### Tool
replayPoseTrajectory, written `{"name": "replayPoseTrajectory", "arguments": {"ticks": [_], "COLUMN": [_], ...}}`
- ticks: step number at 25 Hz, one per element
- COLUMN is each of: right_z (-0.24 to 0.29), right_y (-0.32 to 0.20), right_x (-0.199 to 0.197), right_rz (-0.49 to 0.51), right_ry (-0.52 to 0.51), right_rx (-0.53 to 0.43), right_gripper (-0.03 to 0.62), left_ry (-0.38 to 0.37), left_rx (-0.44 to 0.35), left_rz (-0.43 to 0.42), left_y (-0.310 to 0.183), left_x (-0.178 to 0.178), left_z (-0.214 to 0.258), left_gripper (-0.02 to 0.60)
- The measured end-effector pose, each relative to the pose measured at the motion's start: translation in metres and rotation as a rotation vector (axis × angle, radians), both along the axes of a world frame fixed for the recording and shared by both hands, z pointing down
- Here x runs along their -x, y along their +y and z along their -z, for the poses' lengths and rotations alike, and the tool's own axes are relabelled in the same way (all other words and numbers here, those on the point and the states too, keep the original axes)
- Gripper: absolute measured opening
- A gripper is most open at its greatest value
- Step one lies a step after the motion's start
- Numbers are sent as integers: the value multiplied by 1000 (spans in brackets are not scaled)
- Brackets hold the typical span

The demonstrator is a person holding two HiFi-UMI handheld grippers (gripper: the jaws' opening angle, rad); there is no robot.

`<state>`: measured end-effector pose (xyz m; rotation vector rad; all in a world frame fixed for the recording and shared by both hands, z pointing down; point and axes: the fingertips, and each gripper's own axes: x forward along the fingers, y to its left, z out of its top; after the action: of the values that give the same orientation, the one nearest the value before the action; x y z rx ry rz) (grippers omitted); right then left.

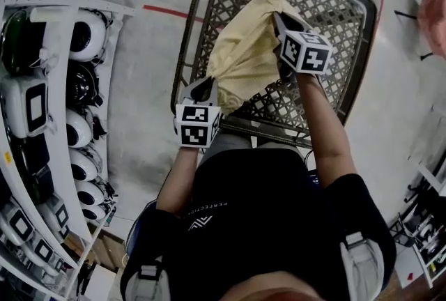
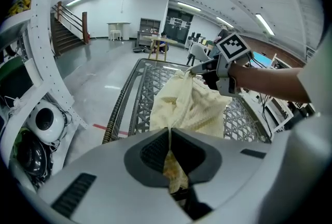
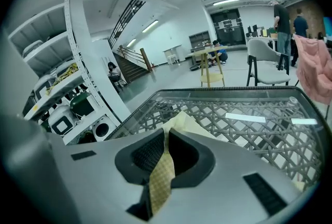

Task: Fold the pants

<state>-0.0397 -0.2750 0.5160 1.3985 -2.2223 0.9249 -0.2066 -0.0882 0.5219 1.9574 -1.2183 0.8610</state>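
Gripping pants [image 1: 242, 56] at both ends over worktop [image 1: 341, 14]: left gripper [image 1: 203, 89] clenched on the lower-left end, right gripper [image 1: 279, 19] clenched on the upper-right end. Long axis slanting lower left to upper right in head view. Likely next: laying flat along that line.

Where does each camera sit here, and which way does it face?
Head view: on the person's head, facing steeply down at the pants over the lattice table; torso, forearms, left gripper and right gripper show.
Left gripper view: on the left gripper, facing along its jaws, shut on the pants, toward the right gripper and forearm.
Right gripper view: on the right gripper, facing across the table, shelves at left; only its jaws, shut on the pants, show.
Shared: all three show pants and table.
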Motion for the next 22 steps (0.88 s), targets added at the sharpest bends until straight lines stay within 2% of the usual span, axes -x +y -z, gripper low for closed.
{"name": "replayPoseTrajectory", "arguments": {"ticks": [10,11,12,13,17,22], "right_z": [-17,-14,-11,-9,-3,12], "right_y": [-9,-9,-9,-9,-6,0], "right_x": [19,22,26,29,32,29], "right_rz": [51,59,70,81,97,65], "right_ry": [-28,-43,-59,-71,-74,-85], "right_rx": [23,18,16,14,-10,-66], "right_gripper": [52,78,154,189,189,189], "left_ry": [-6,-7,-7,-7,-6,-17], "left_rx": [15,15,15,14,-2,-26], "left_rz": [13,12,12,12,10,11], "left_y": [-4,-5,-5,-4,-6,-9], "left_x": [4,4,4,5,7,15], "left_z": [-6,-6,-6,-6,-3,1], "left_gripper": [21,21,21,21,21,21]}}
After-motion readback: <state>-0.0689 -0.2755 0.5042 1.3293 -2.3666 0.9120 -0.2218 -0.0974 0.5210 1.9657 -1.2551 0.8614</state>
